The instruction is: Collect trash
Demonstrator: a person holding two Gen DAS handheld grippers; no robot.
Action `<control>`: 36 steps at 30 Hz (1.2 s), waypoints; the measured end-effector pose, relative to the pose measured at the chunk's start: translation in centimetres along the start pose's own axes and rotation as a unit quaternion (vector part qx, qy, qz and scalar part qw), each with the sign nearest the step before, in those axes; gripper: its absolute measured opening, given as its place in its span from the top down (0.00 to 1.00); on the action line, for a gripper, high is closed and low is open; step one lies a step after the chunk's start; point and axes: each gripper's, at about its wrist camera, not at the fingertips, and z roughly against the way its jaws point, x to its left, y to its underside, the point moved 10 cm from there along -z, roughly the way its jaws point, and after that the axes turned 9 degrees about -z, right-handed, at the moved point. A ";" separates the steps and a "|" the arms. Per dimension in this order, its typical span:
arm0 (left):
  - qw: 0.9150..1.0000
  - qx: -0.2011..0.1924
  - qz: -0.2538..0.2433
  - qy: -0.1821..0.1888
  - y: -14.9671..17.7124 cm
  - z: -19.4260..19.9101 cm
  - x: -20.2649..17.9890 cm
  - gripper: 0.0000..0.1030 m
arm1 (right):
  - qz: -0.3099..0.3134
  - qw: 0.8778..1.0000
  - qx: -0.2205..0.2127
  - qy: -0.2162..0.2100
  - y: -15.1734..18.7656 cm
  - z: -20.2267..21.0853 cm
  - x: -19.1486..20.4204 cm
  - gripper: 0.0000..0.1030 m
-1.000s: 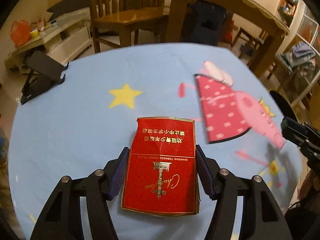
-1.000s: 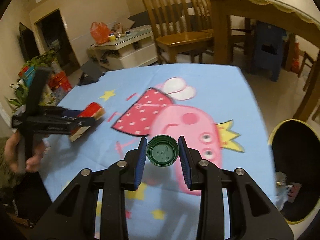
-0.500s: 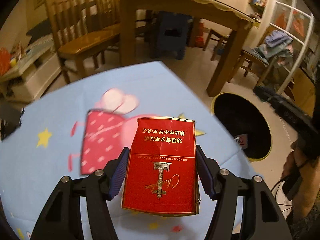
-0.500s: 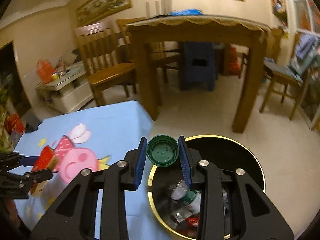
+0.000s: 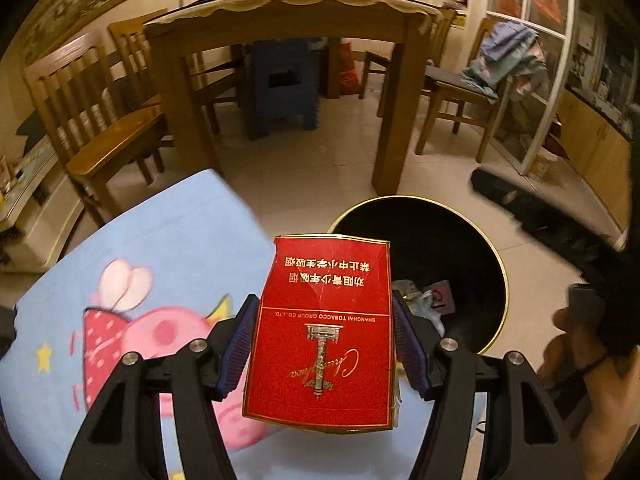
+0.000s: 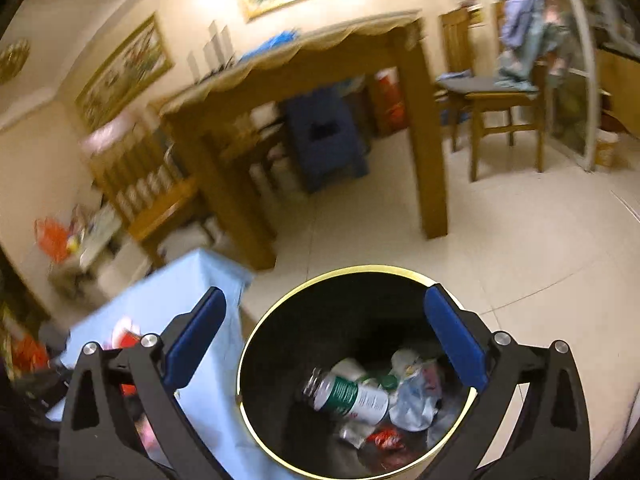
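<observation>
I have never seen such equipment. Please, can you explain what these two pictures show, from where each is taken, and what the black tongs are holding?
There is no robot here. A person holds one two-finger gripper in each hand, and a wide-angle camera on each gripper looks forward along its fingers.

The left picture comes from the left gripper. It is shut on a red cigarette pack, held above the edge of a low table with a blue cartoon cloth.

The right picture comes from the right gripper. It is open and holds nothing, above a round black bin on the floor. In the bin lie a bottle, a green cap and crumpled wrappers.
</observation>
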 end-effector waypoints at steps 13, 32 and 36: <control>0.998 -0.002 -0.042 0.043 -4.9 -5.1 -5.2 0.15 | -0.123 0.988 -0.090 0.009 -4.7 5.7 -8.7 0.05; 0.970 -0.014 0.077 -0.229 9.0 12.0 14.5 0.06 | 0.156 0.987 0.027 -0.016 7.0 4.1 12.5 0.05; 0.956 -0.034 0.125 -0.263 11.7 17.5 18.2 0.06 | 0.195 0.975 0.030 -0.098 12.2 9.0 21.0 0.05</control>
